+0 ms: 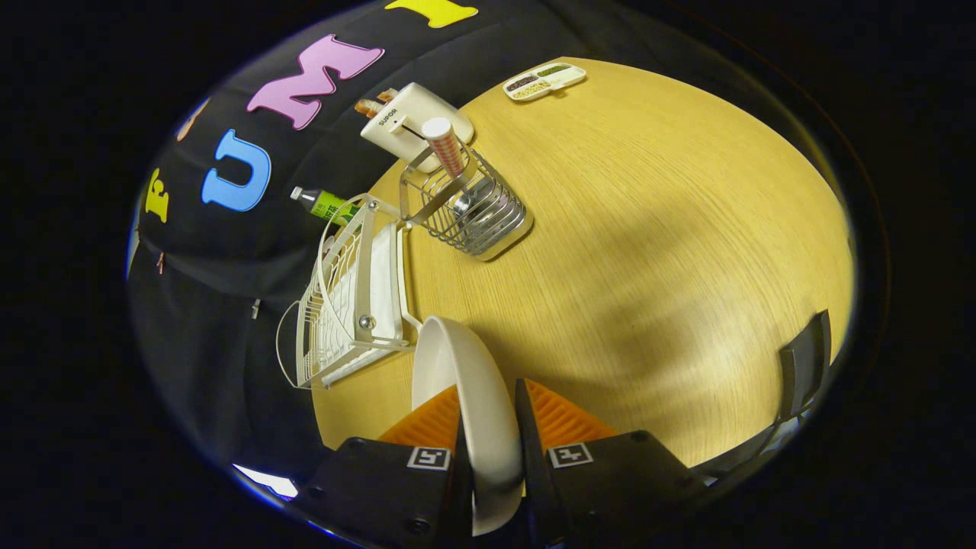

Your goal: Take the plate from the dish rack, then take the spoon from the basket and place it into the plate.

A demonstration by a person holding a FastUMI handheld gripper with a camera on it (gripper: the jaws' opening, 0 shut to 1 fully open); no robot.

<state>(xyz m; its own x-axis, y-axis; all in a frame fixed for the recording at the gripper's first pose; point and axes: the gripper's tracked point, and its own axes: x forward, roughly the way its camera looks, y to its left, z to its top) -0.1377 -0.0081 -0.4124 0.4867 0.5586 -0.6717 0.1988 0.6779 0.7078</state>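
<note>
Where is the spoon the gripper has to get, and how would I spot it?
Start at the round wooden table and find the white dish rack at its edge, beyond the gripper, whose fingers are shut on the white plate. Just past the rack stands a wire basket. The spoon stands in it, its striped handle poking above the rim.

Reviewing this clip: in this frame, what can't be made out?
- White round plate, gripper view: its lower part is hidden between the fingers of the hand-held gripper, which is shut on it.
- Spoon with the striped handle in the wire basket: its bowl is blurred behind the wires.
- White compartment tray at the wooden table's far side: contents too small to tell.
</note>
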